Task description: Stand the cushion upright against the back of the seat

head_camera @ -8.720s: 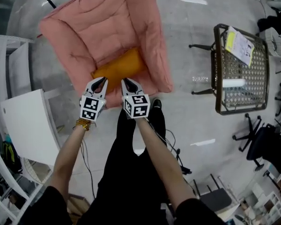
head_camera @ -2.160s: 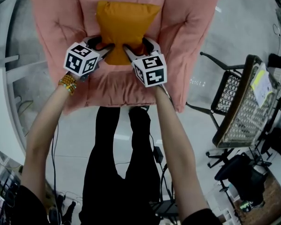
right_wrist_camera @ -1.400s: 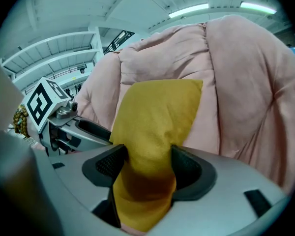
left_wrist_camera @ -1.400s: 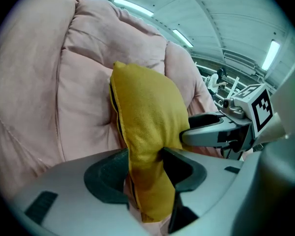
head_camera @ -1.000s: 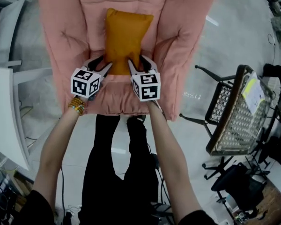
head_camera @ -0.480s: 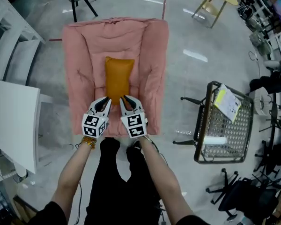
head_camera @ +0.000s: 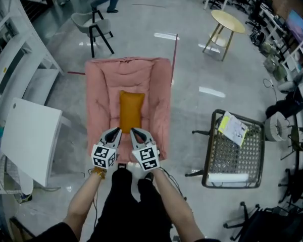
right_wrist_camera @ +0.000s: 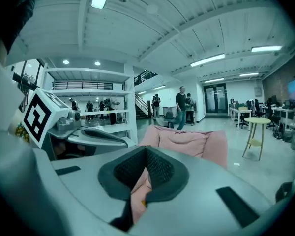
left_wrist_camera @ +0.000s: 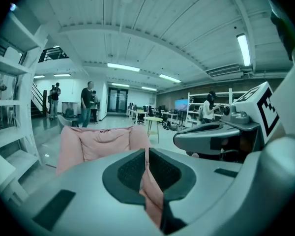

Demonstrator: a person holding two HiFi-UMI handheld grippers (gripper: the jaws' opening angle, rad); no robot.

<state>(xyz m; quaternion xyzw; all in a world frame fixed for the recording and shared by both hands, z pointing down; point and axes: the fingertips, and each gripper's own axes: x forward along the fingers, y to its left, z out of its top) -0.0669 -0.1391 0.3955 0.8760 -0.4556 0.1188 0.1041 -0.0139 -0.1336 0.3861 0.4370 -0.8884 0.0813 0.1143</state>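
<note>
The orange cushion (head_camera: 131, 110) stands upright against the back of the pink padded seat (head_camera: 103, 84). Both grippers hover side by side in front of the seat's front edge, well clear of the cushion. My left gripper (head_camera: 115, 131) has just been closing its jaws; they now meet with nothing between them. My right gripper (head_camera: 135, 131) is shut and empty as well. In the left gripper view the pads (left_wrist_camera: 132, 168) touch, with the seat (left_wrist_camera: 96, 144) beyond them. The right gripper view shows its pads (right_wrist_camera: 160, 168) closed and the seat (right_wrist_camera: 187, 141) ahead.
A white board (head_camera: 33, 140) leans at the left beside shelving (head_camera: 10, 44). A metal mesh table (head_camera: 214, 158) with papers (head_camera: 233, 128) stands at the right. Further off are a grey chair (head_camera: 93, 21), a round yellow table (head_camera: 227, 21) and office chairs (head_camera: 288, 110).
Both grippers have let go of the cushion, drawn back toward the person and risen, and their jaws have closed. The cushion stays upright against the seat back.
</note>
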